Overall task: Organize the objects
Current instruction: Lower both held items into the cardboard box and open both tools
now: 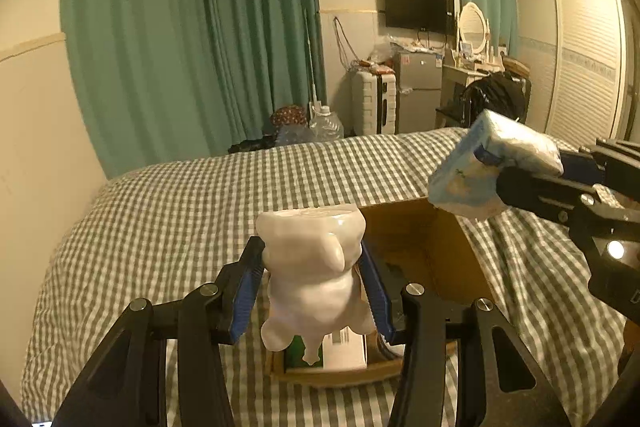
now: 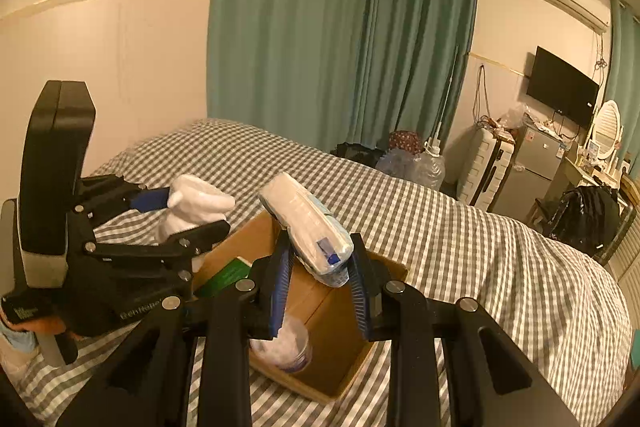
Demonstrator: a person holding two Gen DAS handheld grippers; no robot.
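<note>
Here, in the left wrist view, the left gripper (image 1: 312, 281) clamps a white figurine (image 1: 316, 275) above the cardboard box (image 1: 424, 243) on the checked bed (image 1: 168, 211). In the right wrist view, the right gripper (image 2: 320, 279) grasps a tissue pack (image 2: 308, 227) over the box's far edge.
</note>
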